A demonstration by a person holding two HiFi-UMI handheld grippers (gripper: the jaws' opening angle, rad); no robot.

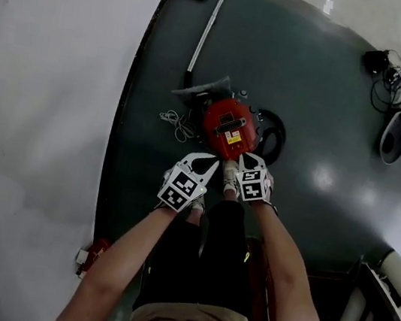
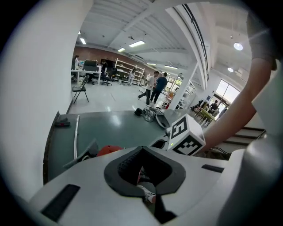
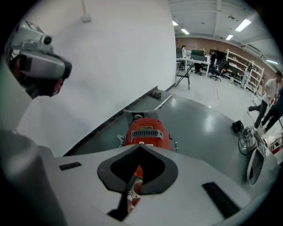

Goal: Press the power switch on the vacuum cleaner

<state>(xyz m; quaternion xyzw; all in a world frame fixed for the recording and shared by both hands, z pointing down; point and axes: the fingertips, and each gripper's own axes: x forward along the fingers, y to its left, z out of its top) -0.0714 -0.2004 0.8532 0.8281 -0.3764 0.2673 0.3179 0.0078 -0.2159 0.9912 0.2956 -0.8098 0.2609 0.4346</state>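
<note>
1. We see the red canister vacuum cleaner (image 1: 229,128) with its grey vent grille, on the dark floor (image 1: 326,93).
2. Left gripper (image 1: 209,162) at its 7 o'clock: jaws pressed together, empty.
3. Right gripper (image 1: 247,158) at its 5 o'clock: the same.

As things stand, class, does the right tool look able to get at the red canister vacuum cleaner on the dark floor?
Probably yes. The right tool, jaws shut, hangs just short of the red canister vacuum cleaner, aimed at it, with nothing between them.

Green floor (image 1: 325,100) w/ vacuum cleaner (image 1: 229,126), metal tube (image 1: 209,24) & cables (image 1: 393,78) on it.
</note>
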